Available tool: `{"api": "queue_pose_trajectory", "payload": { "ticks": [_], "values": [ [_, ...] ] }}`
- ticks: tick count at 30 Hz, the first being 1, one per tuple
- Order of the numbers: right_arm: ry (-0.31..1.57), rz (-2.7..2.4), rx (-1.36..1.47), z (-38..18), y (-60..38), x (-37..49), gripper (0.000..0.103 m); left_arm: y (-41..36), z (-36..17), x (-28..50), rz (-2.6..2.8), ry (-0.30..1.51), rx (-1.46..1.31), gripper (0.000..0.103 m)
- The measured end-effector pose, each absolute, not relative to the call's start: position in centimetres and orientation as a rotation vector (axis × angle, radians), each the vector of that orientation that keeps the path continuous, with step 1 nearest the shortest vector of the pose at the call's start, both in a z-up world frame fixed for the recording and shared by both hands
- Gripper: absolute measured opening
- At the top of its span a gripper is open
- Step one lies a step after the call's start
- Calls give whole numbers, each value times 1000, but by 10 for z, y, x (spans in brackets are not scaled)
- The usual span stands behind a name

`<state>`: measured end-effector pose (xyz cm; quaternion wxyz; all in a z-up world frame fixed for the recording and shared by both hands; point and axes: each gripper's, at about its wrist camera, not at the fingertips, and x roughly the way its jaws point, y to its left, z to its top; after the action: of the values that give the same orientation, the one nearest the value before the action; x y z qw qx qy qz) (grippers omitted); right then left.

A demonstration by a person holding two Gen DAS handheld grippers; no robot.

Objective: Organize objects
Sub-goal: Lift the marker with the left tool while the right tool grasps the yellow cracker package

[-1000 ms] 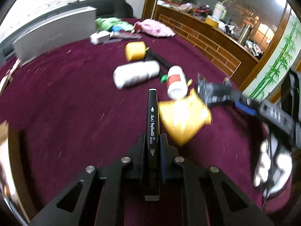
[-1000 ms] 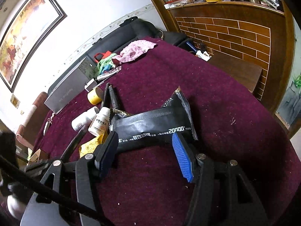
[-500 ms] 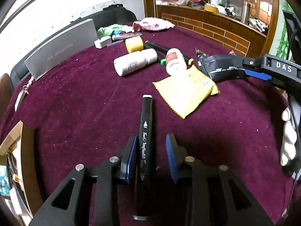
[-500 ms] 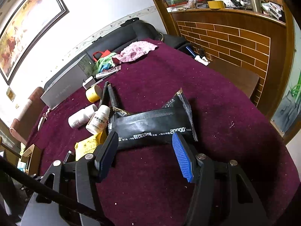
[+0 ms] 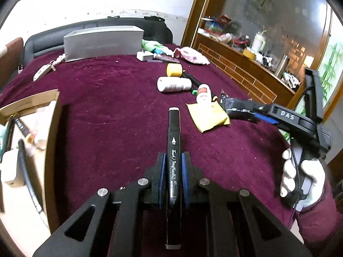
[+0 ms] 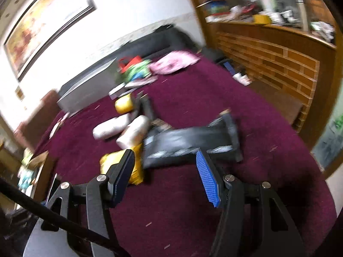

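My left gripper (image 5: 173, 158) is shut on a black art marker (image 5: 174, 128), which points forward above the maroon tablecloth (image 5: 111, 111). An open cardboard box (image 5: 51, 128) with pens and small items inside sits just to its left. In the blurred right wrist view my right gripper (image 6: 164, 156) stands open. A black foil packet (image 6: 193, 139) lies just beyond its fingers, and its pads are not pressing on it. The left wrist view shows that gripper (image 5: 259, 115) in a white-gloved hand (image 5: 300, 177), beside the packet (image 5: 235, 107).
A yellow sachet (image 5: 206, 115), two white bottles (image 5: 173, 84) (image 5: 203, 93), a yellow tape roll (image 5: 174, 70) and a black rod lie mid-table. A grey box (image 5: 103, 42), a pink cloth (image 5: 190, 54) and clutter sit at the far edge. A wooden counter runs along the right.
The left jaws let go of the marker half a second ago and have shut on it again. That gripper swung left, bringing the cardboard box into view. The right gripper rolled slightly.
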<state>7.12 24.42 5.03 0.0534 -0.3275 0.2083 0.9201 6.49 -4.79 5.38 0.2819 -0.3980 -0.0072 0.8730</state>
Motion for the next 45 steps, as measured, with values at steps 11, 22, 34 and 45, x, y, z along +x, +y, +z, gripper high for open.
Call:
{"api": "queue_pose_trajectory", "payload": {
  "ticks": [11,22,34,45],
  "values": [
    [840,2747,-1355,31,220,-4,59,-79,62,83,2342,-101,-1001,11],
    [651,2890,-1502,52,166,6,63,-107,56,79,2341,-187,-1010,11],
    [0,2854,-1711,38,116,-42,67,-116,55,85,2332,-225,-999,12],
    [-334,2825,-1648,21,80,-17,66,-97,38,59,2364,-220,-1066,12]
  ]
}}
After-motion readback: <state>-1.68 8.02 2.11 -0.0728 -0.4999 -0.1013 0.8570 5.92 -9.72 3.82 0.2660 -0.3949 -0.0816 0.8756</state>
